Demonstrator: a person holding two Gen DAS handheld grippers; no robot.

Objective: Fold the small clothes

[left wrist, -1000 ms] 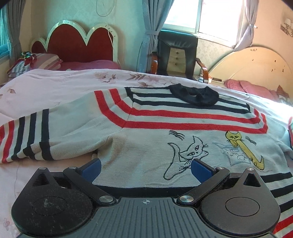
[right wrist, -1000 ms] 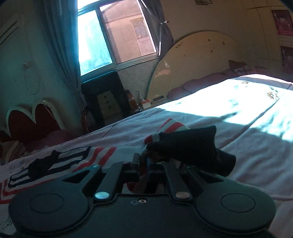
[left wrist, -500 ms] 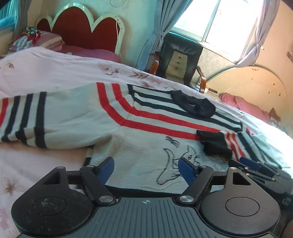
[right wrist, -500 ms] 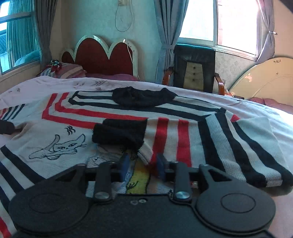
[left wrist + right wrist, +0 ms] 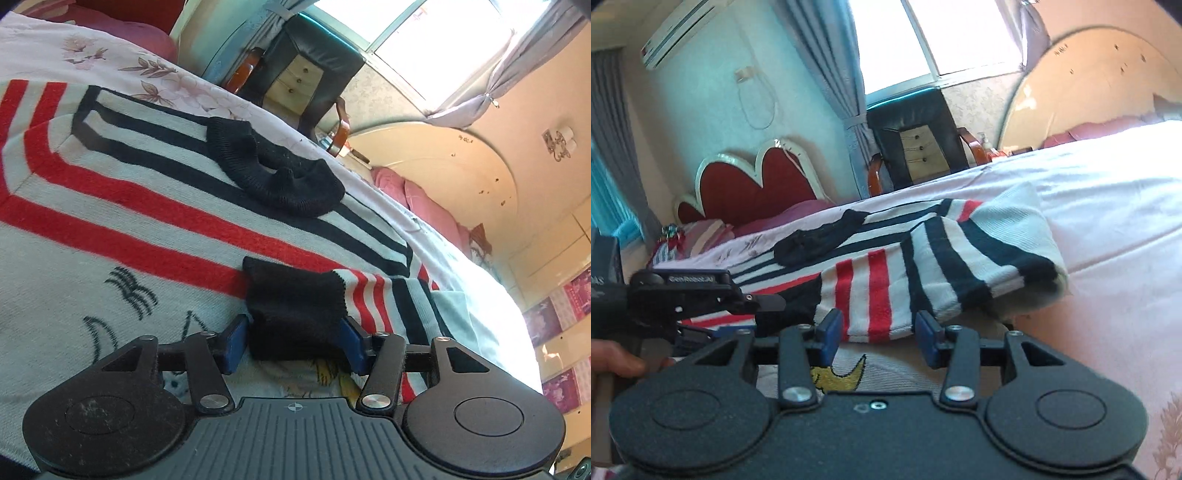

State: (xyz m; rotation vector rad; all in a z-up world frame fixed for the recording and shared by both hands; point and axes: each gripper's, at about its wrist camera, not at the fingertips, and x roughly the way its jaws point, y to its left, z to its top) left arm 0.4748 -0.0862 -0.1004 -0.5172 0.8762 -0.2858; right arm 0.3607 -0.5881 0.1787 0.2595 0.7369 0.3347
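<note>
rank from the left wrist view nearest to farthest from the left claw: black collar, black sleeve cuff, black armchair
1. black sleeve cuff: lies between the jaws of the left claw, which are closing on it.
2. black collar: farther up the sweater, toward its top edge.
3. black armchair: past the bed, under the window.

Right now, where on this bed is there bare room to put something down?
Free: the pale sheet right of the folded sleeve, and the floral strip between sweater and pillows. Crowded: the sweater's middle, where both sets of fingers meet at the black cuff.
</note>
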